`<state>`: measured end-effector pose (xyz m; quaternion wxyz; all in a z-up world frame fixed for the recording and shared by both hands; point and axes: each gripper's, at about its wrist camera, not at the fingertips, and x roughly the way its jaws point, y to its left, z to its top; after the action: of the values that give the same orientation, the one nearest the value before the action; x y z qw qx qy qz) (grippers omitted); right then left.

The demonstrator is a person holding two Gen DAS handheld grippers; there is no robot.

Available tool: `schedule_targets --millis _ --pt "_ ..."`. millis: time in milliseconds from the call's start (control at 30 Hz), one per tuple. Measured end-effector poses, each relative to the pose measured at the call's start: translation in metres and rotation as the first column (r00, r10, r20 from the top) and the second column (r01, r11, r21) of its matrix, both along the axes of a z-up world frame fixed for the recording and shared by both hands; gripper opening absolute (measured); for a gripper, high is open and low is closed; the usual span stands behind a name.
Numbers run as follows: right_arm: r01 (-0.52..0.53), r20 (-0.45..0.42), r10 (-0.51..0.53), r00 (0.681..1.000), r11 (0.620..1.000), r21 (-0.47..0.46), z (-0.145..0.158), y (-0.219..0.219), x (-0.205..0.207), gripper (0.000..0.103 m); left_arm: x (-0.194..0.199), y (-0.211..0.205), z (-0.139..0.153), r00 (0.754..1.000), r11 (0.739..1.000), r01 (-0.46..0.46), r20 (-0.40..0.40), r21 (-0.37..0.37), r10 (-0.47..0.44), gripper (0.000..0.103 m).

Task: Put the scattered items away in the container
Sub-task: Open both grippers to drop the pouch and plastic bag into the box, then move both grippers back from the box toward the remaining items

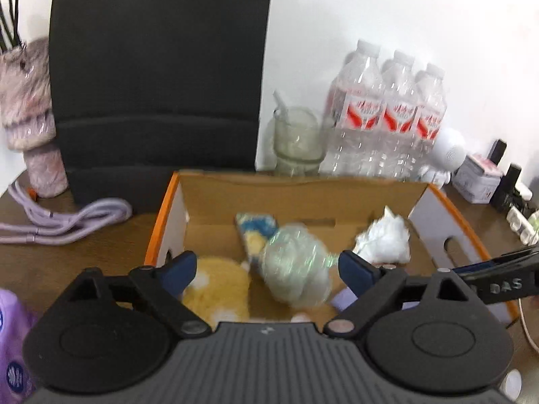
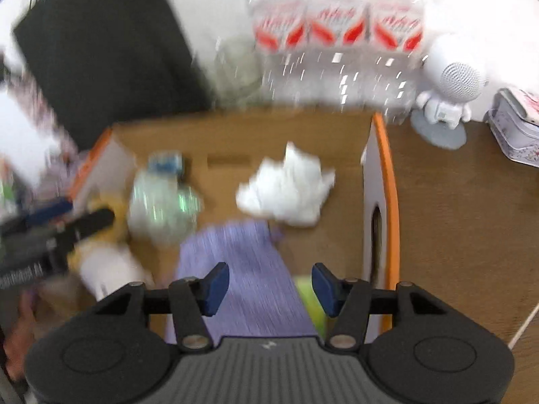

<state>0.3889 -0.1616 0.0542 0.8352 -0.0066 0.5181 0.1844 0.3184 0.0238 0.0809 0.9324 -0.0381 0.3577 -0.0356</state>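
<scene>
Left wrist view: left gripper (image 1: 267, 269) hovering over the cardboard box (image 1: 296, 188), jaws spread wide, gripping nothing; crumpled clear bottle (image 1: 296, 269) lying inside the box between the fingers, probably just let go; yellow plush (image 1: 219, 289) and white tissue wad (image 1: 384, 239) also sitting inside. Right wrist view, blurred: right gripper (image 2: 269, 286) hanging above the box's near edge, jaws apart and empty; purple cloth (image 2: 242, 269) lying inside beneath them.
</scene>
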Motion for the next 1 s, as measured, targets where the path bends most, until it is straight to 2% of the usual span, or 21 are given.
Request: schedule_targets --millis 33,133,200,267,367,467,500,567,633,767,867,933,1000 --pt "-0.022 -0.008 0.022 1.000 0.999 -0.038 -0.003 0.004 0.000 0.039 0.000 0.001 -0.004 1.000 1.000 0.002 -0.020 -0.004 -0.002 0.089" --pt "-0.046 0.019 0.051 0.999 0.982 -0.186 -0.009 0.017 -0.001 0.022 -0.007 -0.004 -0.012 1.000 0.999 0.015 -0.013 0.036 -0.015 0.088" --pt "-0.060 0.017 0.064 0.998 0.982 -0.182 -0.008 0.023 0.000 0.009 -0.012 -0.009 -0.013 1.000 0.996 0.026 -0.002 0.083 -0.026 0.086" --pt "-0.067 0.052 0.076 0.996 0.984 -0.162 0.001 0.028 -0.006 0.009 -0.016 -0.009 -0.013 0.999 0.996 0.035 0.008 0.086 -0.035 0.083" --pt "-0.146 -0.056 0.139 0.989 0.980 -0.136 -0.005 0.041 -0.005 0.009 -0.018 -0.003 -0.010 0.999 0.998 0.032 0.008 0.050 -0.032 0.083" --pt "-0.168 -0.145 0.155 0.977 0.982 -0.084 -0.025 0.051 -0.001 0.013 -0.020 -0.001 -0.007 0.999 0.999 0.033 0.020 0.007 -0.033 0.081" --pt "-0.143 -0.121 0.137 0.983 0.989 -0.046 -0.024 0.052 -0.001 0.016 -0.022 -0.002 -0.006 0.999 0.999 0.044 0.025 -0.007 -0.044 0.080" --pt "-0.063 -0.140 0.070 0.988 0.997 0.053 -0.023 0.049 0.002 0.017 -0.025 -0.005 -0.002 0.998 0.998 0.060 0.035 -0.006 -0.060 0.080" --pt "-0.027 -0.125 0.046 0.991 0.988 0.149 -0.017 0.045 0.002 0.016 -0.029 -0.009 0.005 0.997 0.998 0.062 0.048 0.013 -0.062 0.080" --pt "0.033 -0.037 -0.028 0.999 0.987 0.156 0.016 0.029 -0.007 0.019 -0.038 -0.004 0.021 0.998 0.999 0.037 0.056 0.007 -0.038 0.081" --pt "0.064 0.009 -0.065 0.998 0.991 0.114 0.041 0.010 -0.019 0.042 -0.042 0.000 0.029 1.000 1.000 -0.010 0.011 0.008 0.009 0.089" --pt "0.077 0.065 -0.080 0.995 0.996 0.041 0.056 0.003 -0.035 0.064 -0.048 0.002 0.034 0.999 0.999 -0.051 -0.015 0.000 0.051 0.097" --pt "0.072 0.159 -0.071 0.985 0.997 -0.002 0.067 -0.004 -0.060 0.072 -0.067 0.003 0.042 0.996 0.997 -0.080 0.029 -0.014 0.080 0.098"
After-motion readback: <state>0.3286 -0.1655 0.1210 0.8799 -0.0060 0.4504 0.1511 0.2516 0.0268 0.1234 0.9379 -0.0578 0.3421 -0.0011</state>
